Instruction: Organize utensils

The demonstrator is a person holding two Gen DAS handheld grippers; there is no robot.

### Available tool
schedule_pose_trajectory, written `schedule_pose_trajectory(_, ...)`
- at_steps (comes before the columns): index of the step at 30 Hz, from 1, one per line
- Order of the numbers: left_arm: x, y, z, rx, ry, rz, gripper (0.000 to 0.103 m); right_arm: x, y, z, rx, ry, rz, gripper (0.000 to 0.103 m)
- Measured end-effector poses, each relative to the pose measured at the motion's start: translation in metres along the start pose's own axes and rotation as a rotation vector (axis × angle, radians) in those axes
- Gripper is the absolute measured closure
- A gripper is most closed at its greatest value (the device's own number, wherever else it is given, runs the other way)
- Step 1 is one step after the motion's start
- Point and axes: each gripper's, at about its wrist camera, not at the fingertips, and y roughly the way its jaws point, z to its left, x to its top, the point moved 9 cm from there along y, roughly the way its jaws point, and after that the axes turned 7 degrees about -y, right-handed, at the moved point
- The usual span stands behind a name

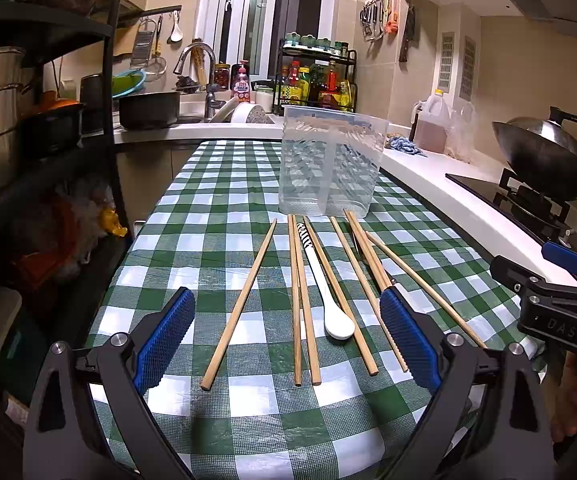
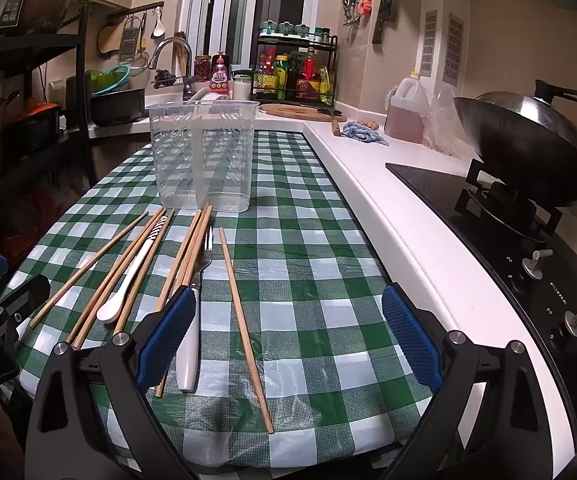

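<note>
Several wooden chopsticks lie side by side on the green checked tablecloth, with a white spoon among them. A fork with a white handle lies between chopsticks in the right wrist view, where the spoon also shows. A clear plastic utensil holder with two compartments stands upright and empty behind them; it also shows in the right wrist view. My left gripper is open above the near ends of the chopsticks. My right gripper is open and empty over the cloth, right of the fork.
A white counter runs along the table's right side, with a stove and wok, an oil jug and a blue cloth. A sink with dishes is at the back. A dark shelf rack stands at the left.
</note>
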Motion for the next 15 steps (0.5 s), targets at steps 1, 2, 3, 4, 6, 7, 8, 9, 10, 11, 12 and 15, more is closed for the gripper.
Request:
schedule_pose_trajectory(1,0.0,0.0,0.0,0.0,0.001,0.0,0.013,0.0,0.0,0.0,-0.001,0.0,0.0,0.011)
schedule_pose_trajectory(2,0.0,0.0,-0.001,-0.001,0.002,0.001,0.013,0.0,0.0,0.0,-0.002,0.001,-0.001,0.011)
schedule_pose_trajectory(3,0.0,0.0,-0.001,-0.001,0.003,0.001,0.013,0.0,0.0,0.0,-0.003,0.0,-0.004,0.011)
schedule_pose_trajectory(4,0.0,0.0,0.0,0.0,0.002,0.0,0.013,0.001,-0.001,0.0,-0.005,0.001,-0.008,0.011)
schedule_pose_trajectory(6,0.0,0.0,0.0,0.0,0.001,0.0,0.013,0.001,-0.001,-0.001,-0.011,0.007,-0.01,0.011)
schedule_pose_trajectory(7,0.0,0.0,0.0,0.001,-0.001,0.001,0.014,0.0,-0.001,-0.002,-0.013,0.012,-0.009,0.012)
schedule_pose_trajectory(8,-0.001,0.001,0.001,0.002,-0.003,0.004,0.015,0.0,0.0,-0.003,-0.011,0.017,-0.005,0.015)
schedule_pose_trajectory(9,-0.001,0.002,0.001,0.002,-0.006,0.008,0.016,-0.001,0.001,-0.004,-0.011,0.019,0.003,0.017)
schedule_pose_trajectory(10,-0.003,0.003,0.001,0.004,-0.011,0.014,0.017,-0.002,0.003,-0.004,-0.011,0.022,0.011,0.018)
schedule_pose_trajectory(11,-0.004,0.005,0.004,0.009,-0.018,0.022,0.018,-0.004,0.005,-0.005,-0.006,0.028,0.023,0.021)
schedule_pose_trajectory(12,-0.006,0.009,0.008,0.025,-0.029,0.036,0.019,-0.005,0.006,-0.004,0.009,0.034,0.035,0.025)
schedule_pose_trajectory(15,-0.015,0.02,0.025,0.08,-0.06,0.089,0.02,-0.018,0.019,-0.002,0.066,0.066,0.118,0.028)
